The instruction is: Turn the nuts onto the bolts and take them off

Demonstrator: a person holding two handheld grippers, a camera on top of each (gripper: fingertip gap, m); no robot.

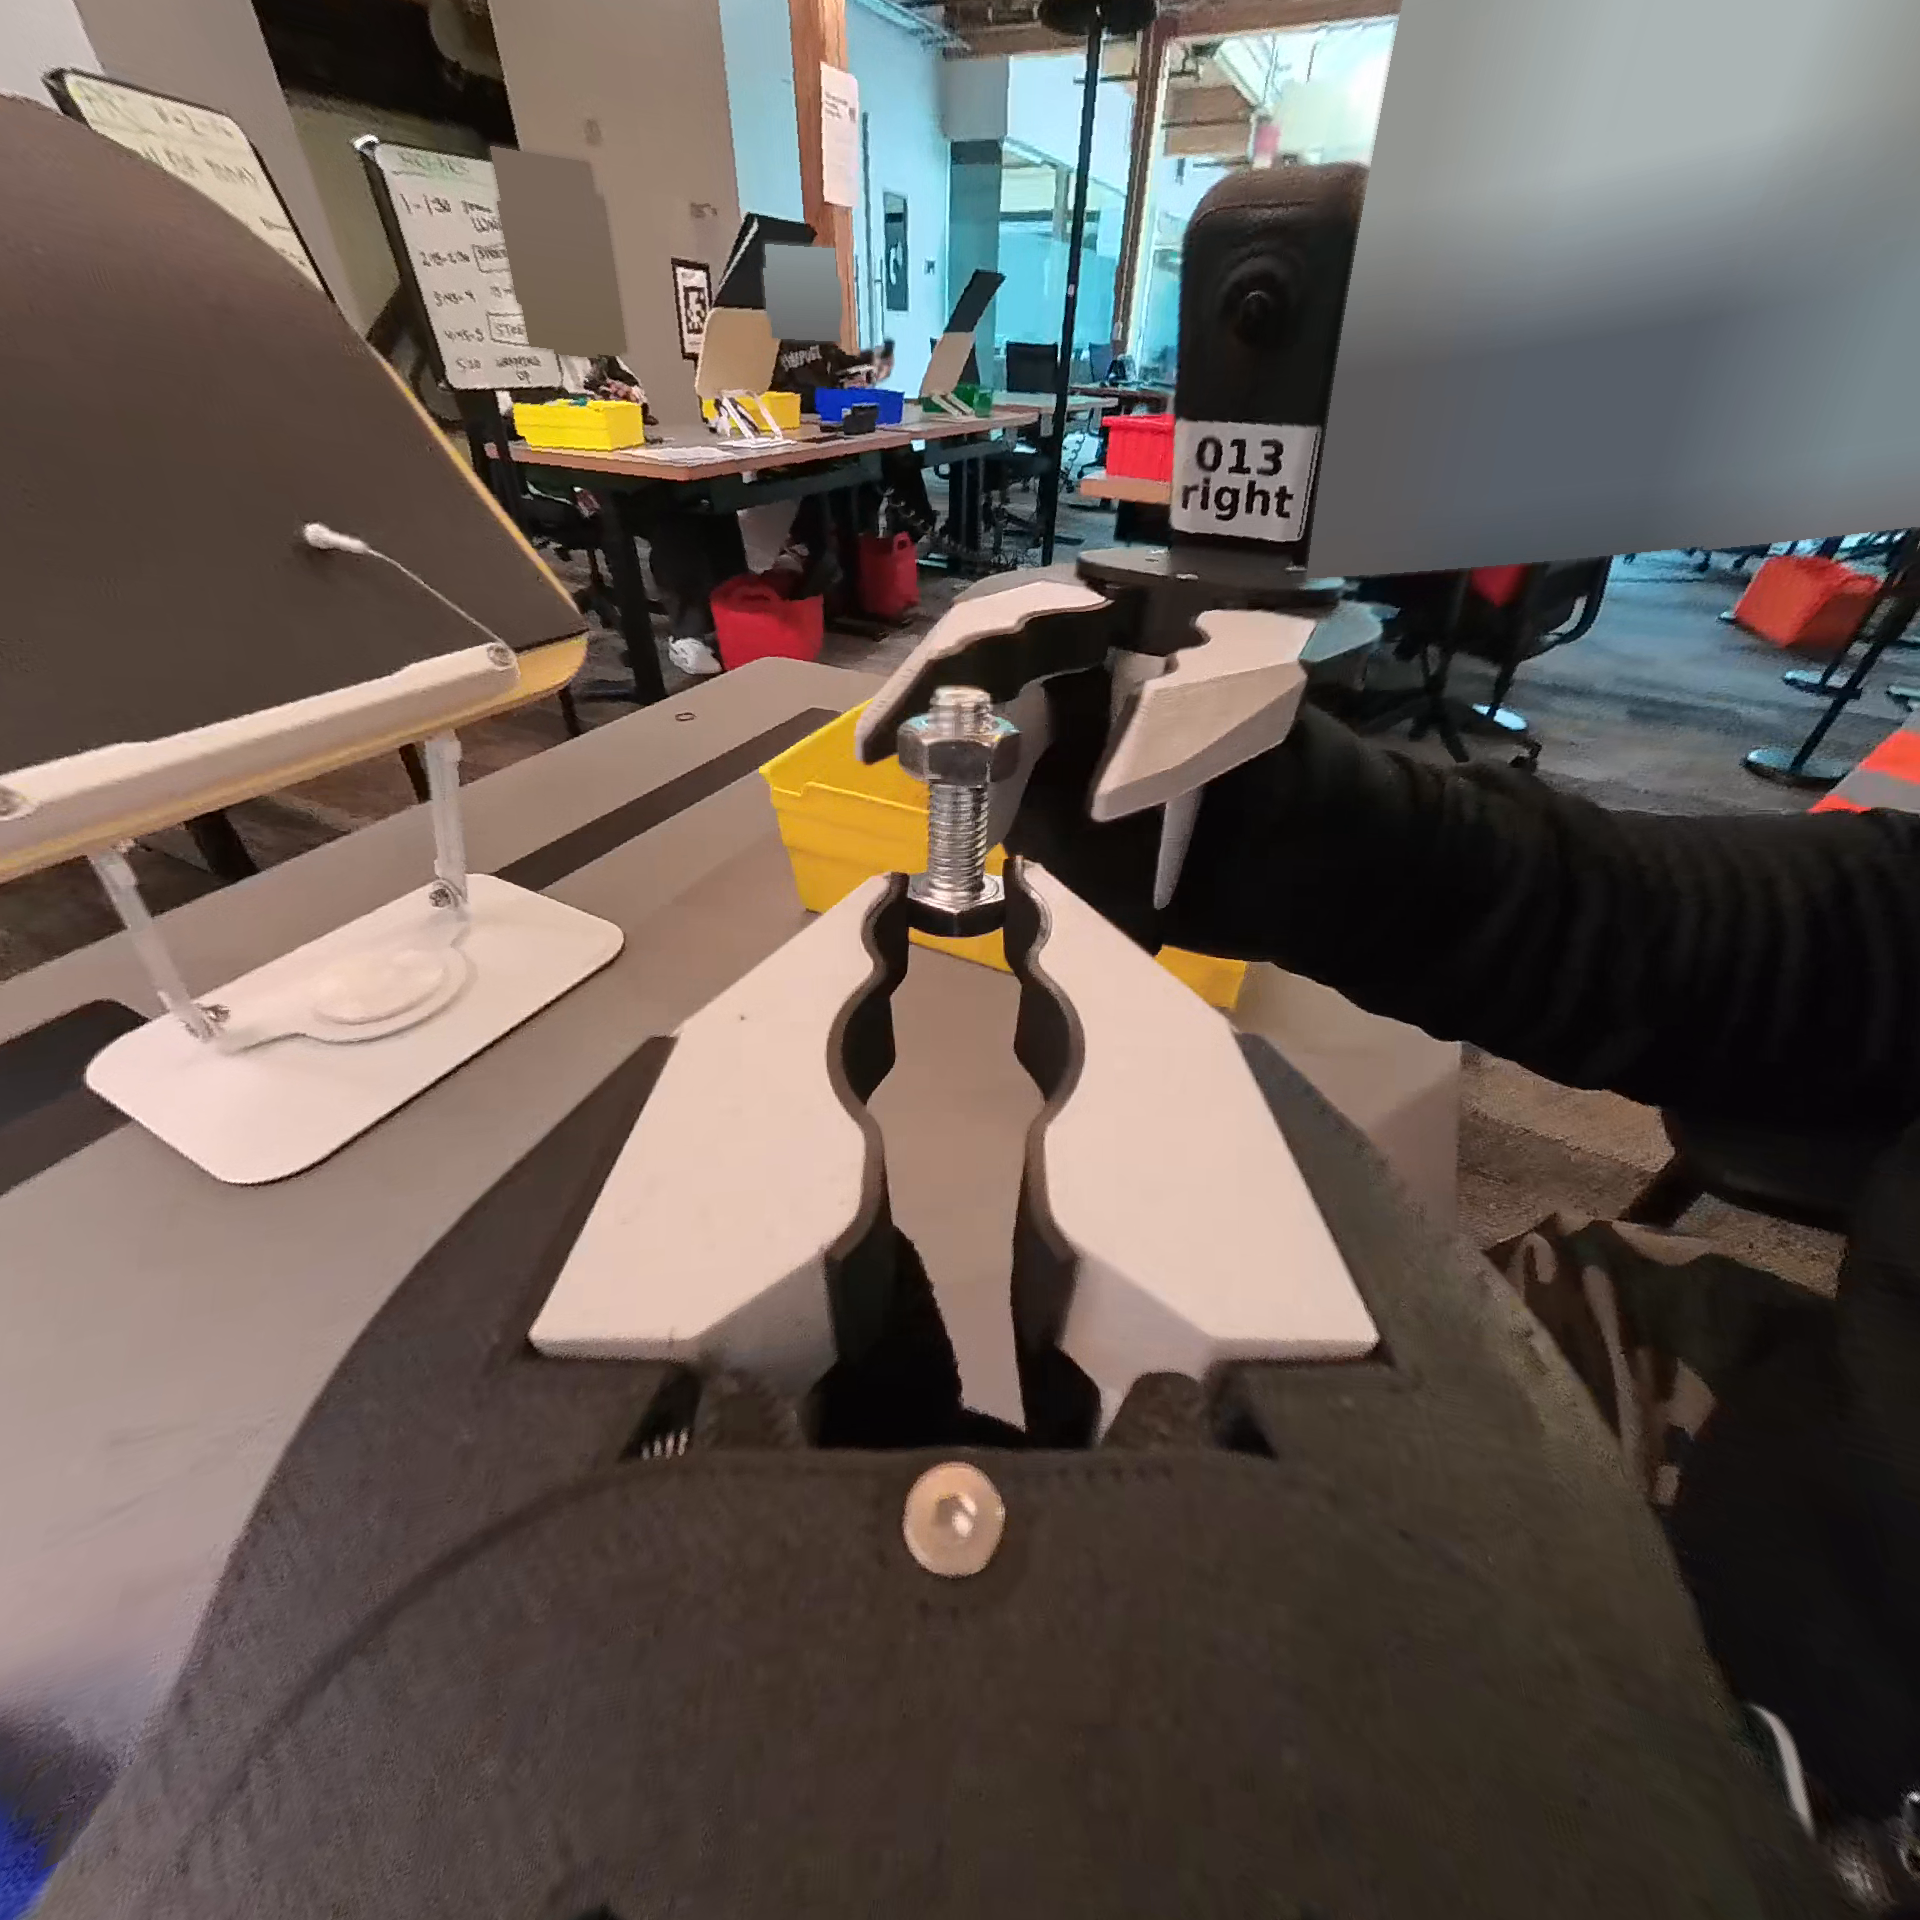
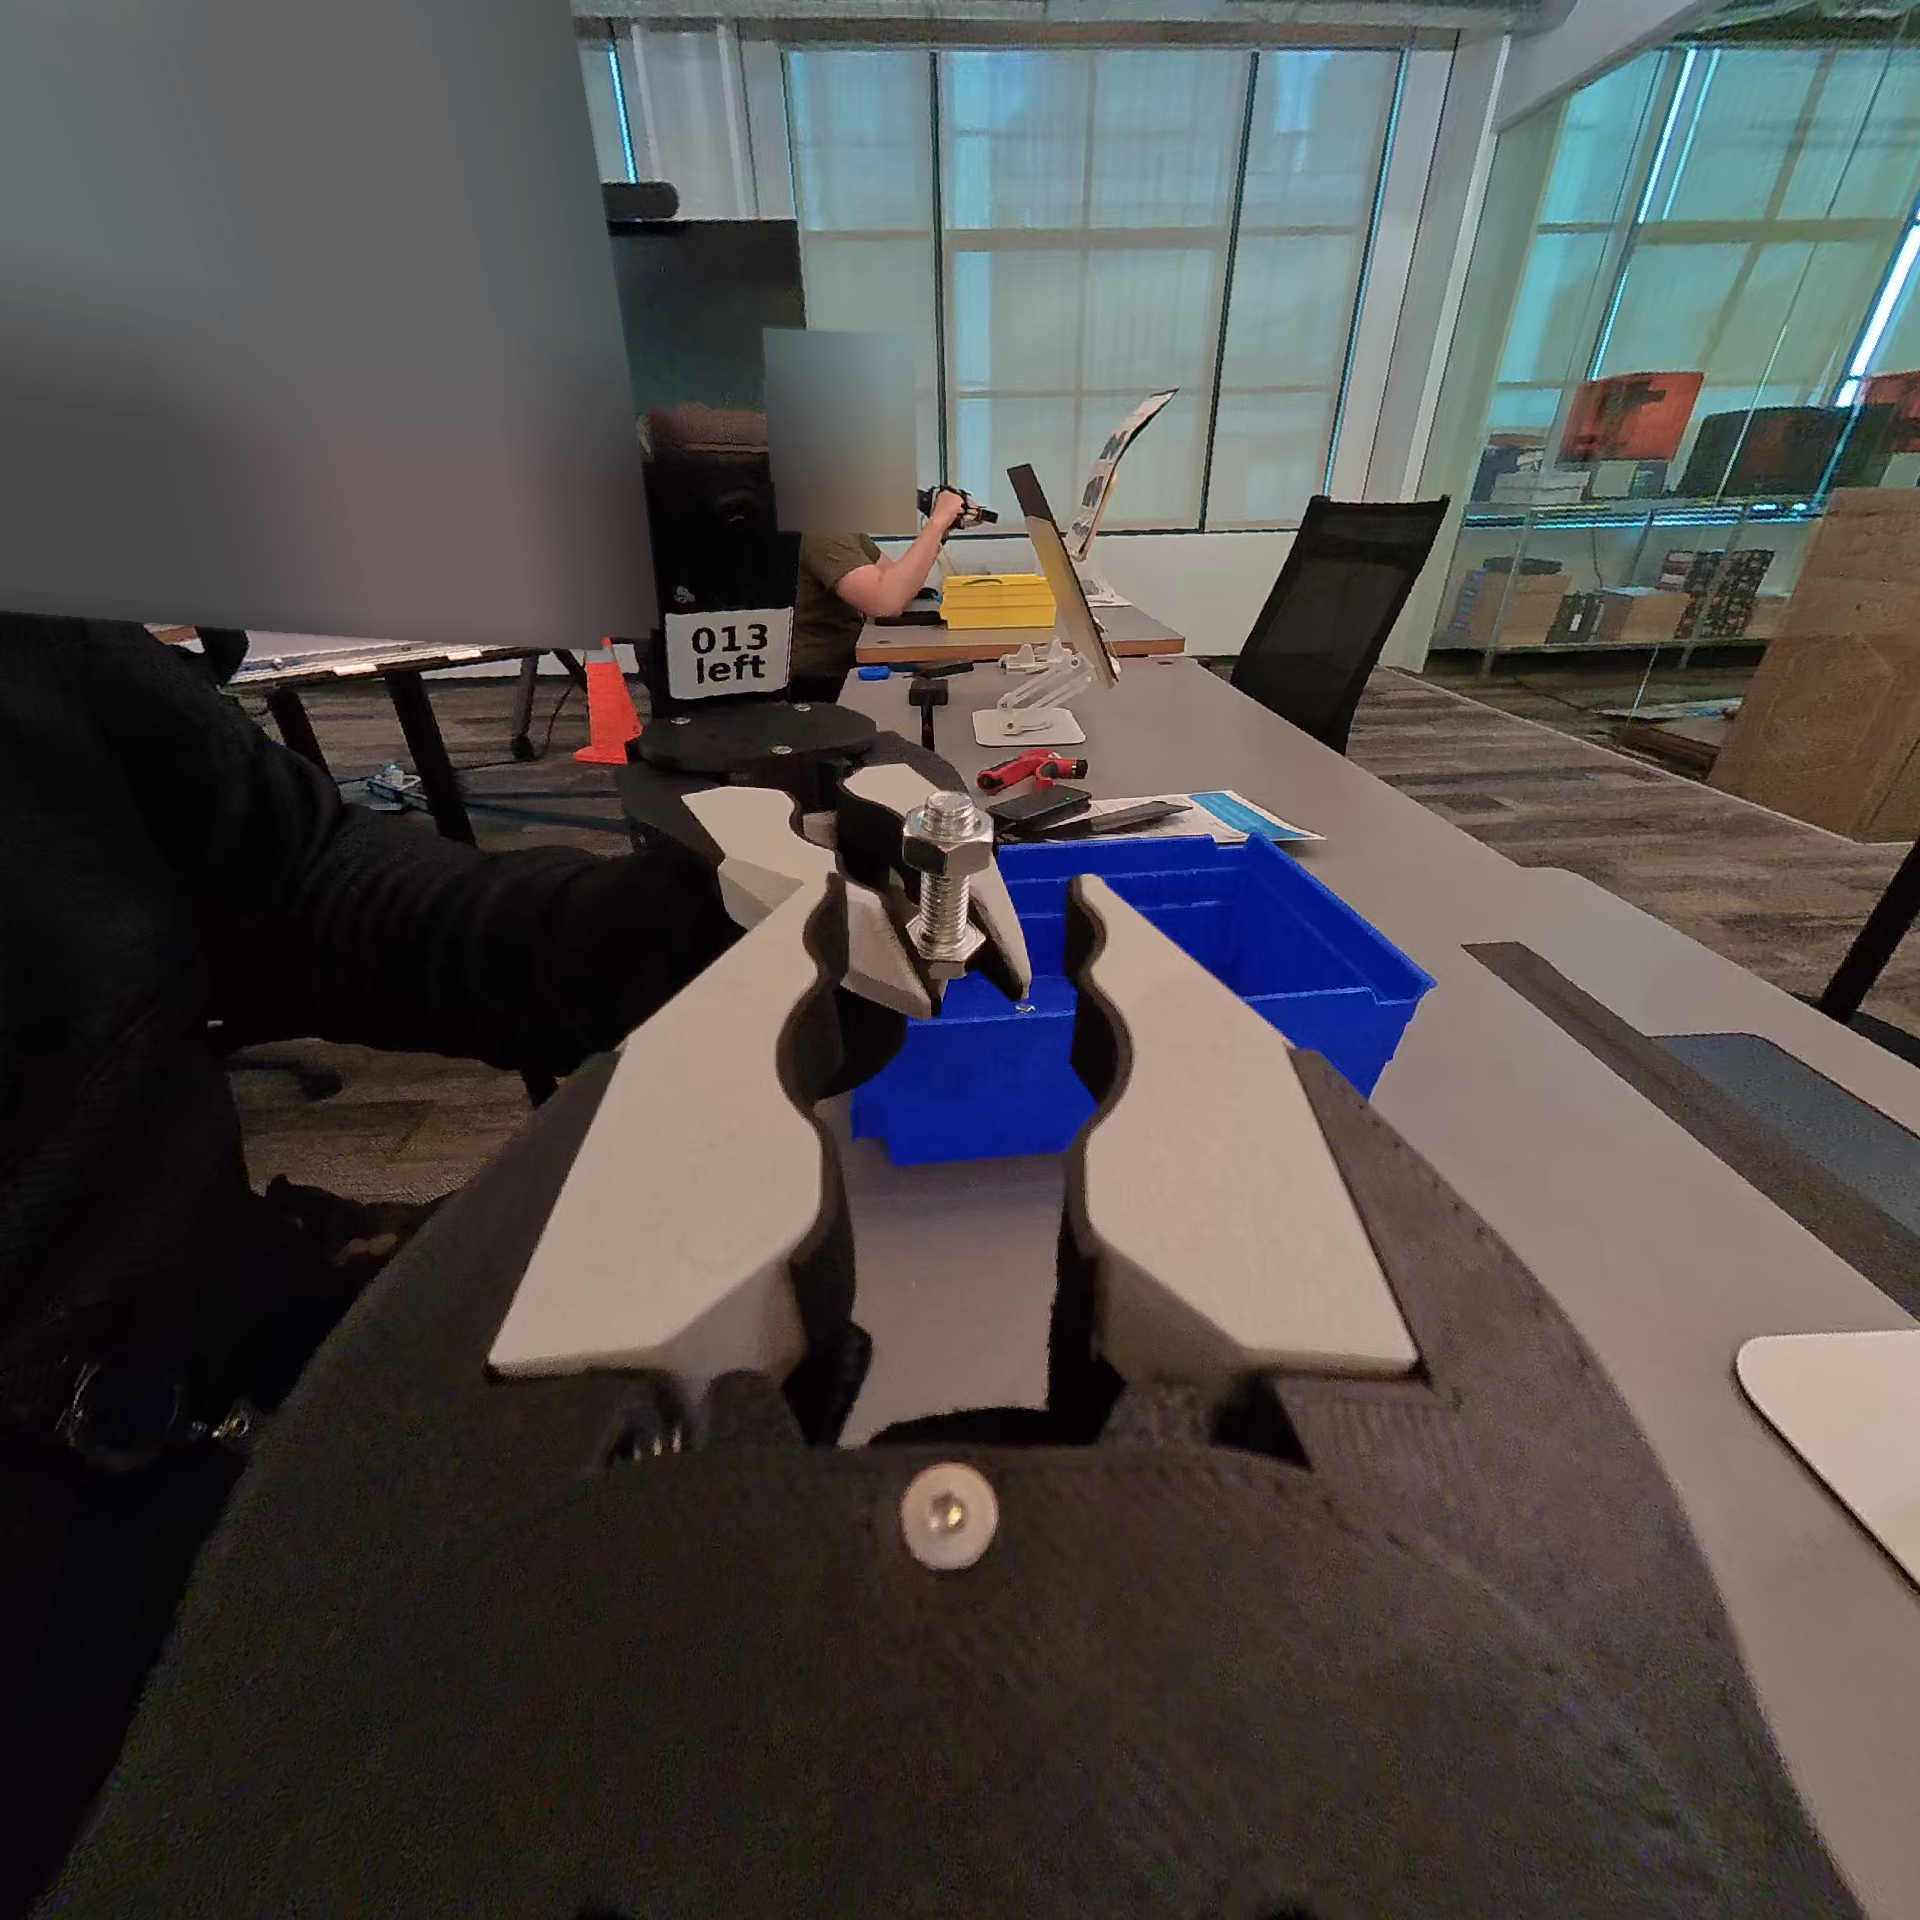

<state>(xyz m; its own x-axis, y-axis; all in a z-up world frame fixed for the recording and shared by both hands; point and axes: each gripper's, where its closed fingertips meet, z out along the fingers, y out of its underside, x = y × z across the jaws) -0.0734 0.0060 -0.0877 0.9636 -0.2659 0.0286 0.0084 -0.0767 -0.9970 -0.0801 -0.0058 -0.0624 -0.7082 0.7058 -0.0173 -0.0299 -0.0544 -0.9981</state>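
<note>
My left gripper [image 1: 954, 902] is shut on the hex head of a silver bolt [image 1: 957, 831] and holds it upright above the table. A silver nut [image 1: 957, 750] sits on the thread near the bolt's top. The right gripper [image 1: 1049, 748] is seen across from me, open, with its fingers just behind and to the right of the nut, not touching it. In the right wrist view my right gripper [image 2: 951, 899] is open. The bolt [image 2: 942, 914] and nut [image 2: 945, 847] stand just ahead of its left fingertip, held by the left gripper [image 2: 961, 982].
A yellow bin [image 1: 847, 821] stands behind the bolt and a blue bin [image 2: 1226, 956] on the grey table [image 2: 1558, 1091]. A tilted board on a white stand [image 1: 353, 1008] is at my left. Tools, papers and another stand lie farther along the table. People work at desks beyond. Left and right tips are no more than a few centimetres apart.
</note>
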